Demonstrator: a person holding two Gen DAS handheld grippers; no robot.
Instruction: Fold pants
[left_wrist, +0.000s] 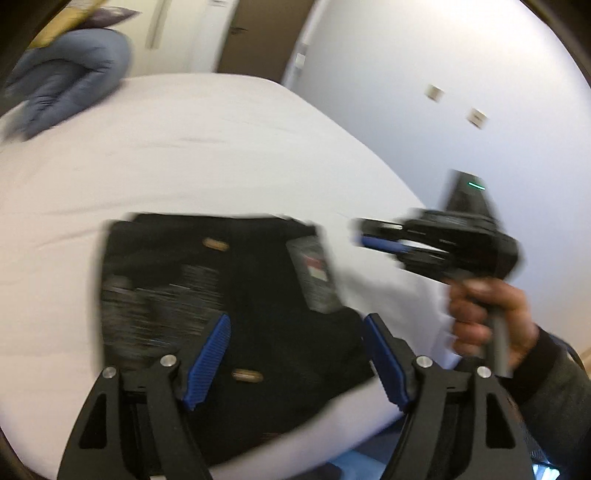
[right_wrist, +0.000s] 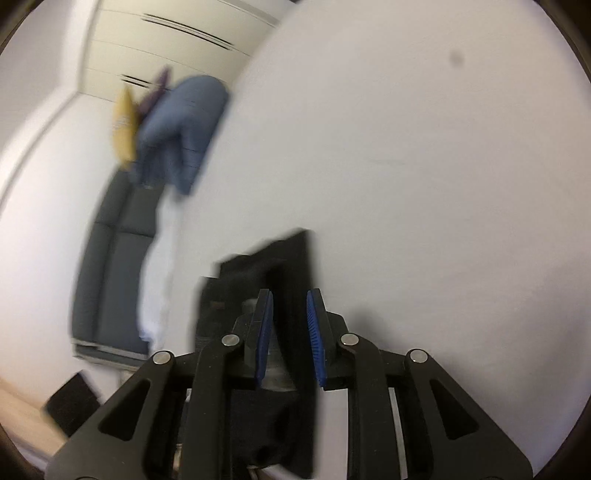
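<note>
Black pants (left_wrist: 229, 295) lie folded on the white bed (left_wrist: 184, 147), near its edge at 6 o'clock in the left wrist view. A grey tag (left_wrist: 314, 275) with a red-and-white patch sits on them; its writing is too blurred to read. Left hand-held gripper (left_wrist: 295, 362): jaws wide apart, holding nothing, above the pants. Right hand-held gripper (right_wrist: 290, 332): jaws partly apart, empty, over the pants' edge. Blue duvet (left_wrist: 70, 77) at 10 o'clock.
</note>
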